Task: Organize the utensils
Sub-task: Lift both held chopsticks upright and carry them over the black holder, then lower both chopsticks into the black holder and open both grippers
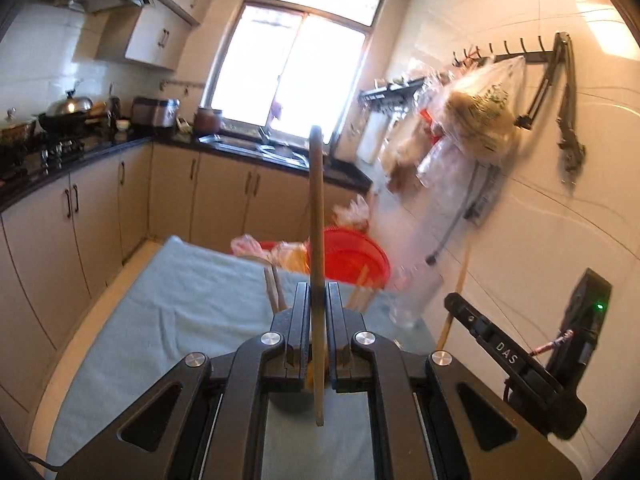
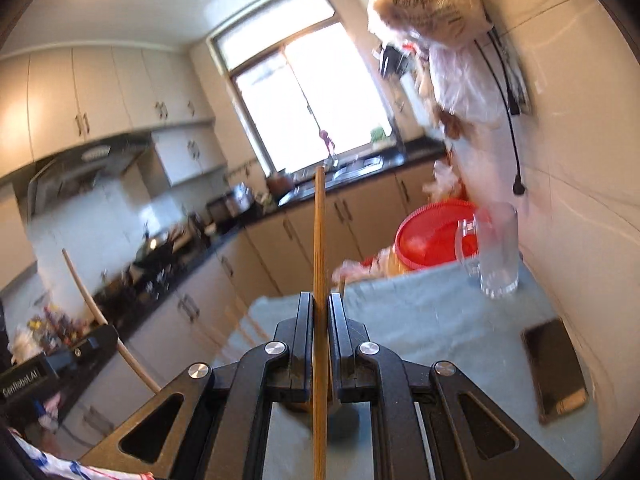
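My left gripper [image 1: 319, 292] is shut on a brown wooden chopstick [image 1: 316, 208] that stands upright between its jaws. My right gripper [image 2: 319, 300] is shut on a lighter wooden chopstick [image 2: 319, 240], also upright. Both are held above a table with a light blue cloth [image 1: 192, 300]. More chopsticks [image 1: 276, 288] lie on the cloth just beyond the left gripper. The right gripper [image 1: 500, 356] and its chopstick [image 1: 456, 292] show at the right of the left wrist view. The left gripper [image 2: 60, 364] and its chopstick [image 2: 88, 296] show at the left of the right wrist view.
A clear glass mug [image 2: 496, 252] stands at the cloth's far right, a red basin [image 2: 436, 240] behind it. A dark phone [image 2: 556, 372] lies on the cloth at right. Plastic bags [image 1: 476, 120] hang on the tiled wall. Counters and cabinets [image 1: 100, 208] run left and behind.
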{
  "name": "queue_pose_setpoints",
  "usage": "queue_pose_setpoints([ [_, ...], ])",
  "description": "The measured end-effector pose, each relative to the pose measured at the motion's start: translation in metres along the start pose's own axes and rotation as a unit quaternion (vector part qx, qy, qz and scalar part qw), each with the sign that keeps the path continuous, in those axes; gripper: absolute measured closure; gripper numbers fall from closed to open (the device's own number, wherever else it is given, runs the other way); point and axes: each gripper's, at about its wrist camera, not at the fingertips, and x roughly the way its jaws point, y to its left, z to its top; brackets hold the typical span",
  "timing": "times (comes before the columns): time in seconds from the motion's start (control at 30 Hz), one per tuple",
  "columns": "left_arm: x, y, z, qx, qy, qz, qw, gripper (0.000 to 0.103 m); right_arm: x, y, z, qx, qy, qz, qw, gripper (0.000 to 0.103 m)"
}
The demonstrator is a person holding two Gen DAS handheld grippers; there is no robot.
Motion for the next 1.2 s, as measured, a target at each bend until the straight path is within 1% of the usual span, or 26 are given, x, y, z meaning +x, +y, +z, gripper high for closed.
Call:
queue_pose_setpoints([
  [0.13, 0.031, -0.004, 0.007, -0.003, 0.004, 0.006, 1.0, 0.096, 0.021, -0.001, 0.01, 0.013, -0.04, 0.001, 0.999, 0.095],
  [0.2, 0.042, -0.006, 0.007, 0.003, 0.002, 0.015, 0.9999, 0.096, 0.031, 0.0, 0.013, 0.017, -0.059, 0.003, 0.998, 0.095],
  [0.3, 0.061, -0.009, 0.006, 0.011, 0.002, 0.029, 0.9995, 0.096, 0.048, 0.003, 0.013, 0.015, -0.075, 0.005, 0.997, 0.095],
  [0.5, 0.085, -0.011, -0.003, 0.024, 0.009, 0.041, 0.9988, 0.096, 0.077, 0.008, -0.001, 0.0, -0.075, 0.008, 0.997, 0.095],
  [0.67, 0.098, -0.01, -0.013, 0.035, 0.021, 0.047, 0.9981, 0.096, 0.091, 0.006, -0.014, -0.005, -0.069, 0.007, 0.998, 0.095],
  [0.77, 0.102, -0.009, -0.016, 0.037, 0.023, 0.051, 0.9978, 0.096, 0.093, 0.005, -0.019, -0.009, -0.072, -0.002, 0.997, 0.095],
  [0.93, 0.107, -0.004, -0.019, 0.033, 0.03, 0.055, 0.9975, 0.096, 0.095, 0.003, -0.023, -0.011, -0.064, -0.007, 0.998, 0.095],
  [1.2, 0.109, -0.003, -0.026, 0.037, 0.037, 0.057, 0.997, 0.096, 0.092, 0.013, -0.028, -0.035, -0.049, -0.001, 0.998, 0.095],
])
